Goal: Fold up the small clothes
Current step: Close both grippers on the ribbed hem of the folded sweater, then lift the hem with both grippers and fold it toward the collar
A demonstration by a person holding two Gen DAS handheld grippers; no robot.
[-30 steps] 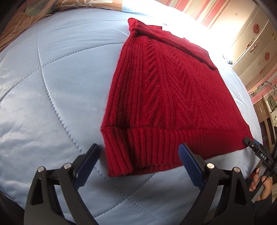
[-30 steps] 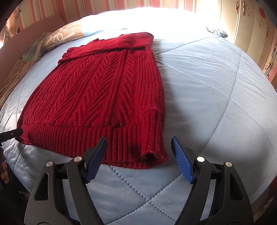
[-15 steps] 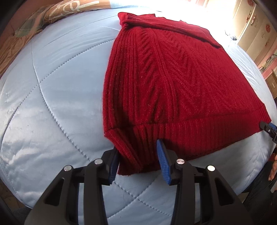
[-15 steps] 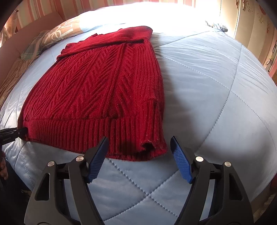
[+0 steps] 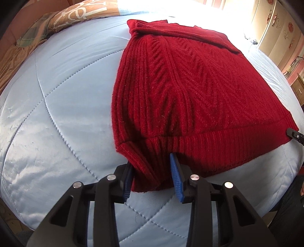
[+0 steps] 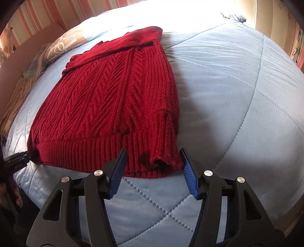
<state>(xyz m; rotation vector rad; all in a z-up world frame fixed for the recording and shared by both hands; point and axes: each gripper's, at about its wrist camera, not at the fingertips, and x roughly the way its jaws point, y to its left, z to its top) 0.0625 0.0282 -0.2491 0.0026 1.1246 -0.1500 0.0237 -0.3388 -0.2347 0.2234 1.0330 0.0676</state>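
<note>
A red knit sweater (image 5: 190, 95) lies flat on the bed, ribbed hem toward me and sleeves folded in. My left gripper (image 5: 151, 161) has the hem's left corner bunched between its blue pads, and its jaws are still closing. In the right wrist view the same sweater (image 6: 106, 102) shows its right hem corner lying between the pads of my right gripper (image 6: 152, 152). Those jaws are closing too, but the cloth there is not pinched. Each gripper's tip shows at the other view's edge: the right gripper (image 5: 295, 134) and the left gripper (image 6: 20, 156).
A light blue quilted bedspread (image 5: 57, 123) covers the bed, whose near edge (image 6: 152, 233) drops off just below the grippers. A patterned pillow (image 5: 76, 13) lies at the far left. A cream wardrobe (image 5: 275, 28) stands beyond the bed on the right.
The left jaws went from wide apart to closed around the hem's left corner, which now bunches up. The right jaws narrowed and moved up around the right corner.
</note>
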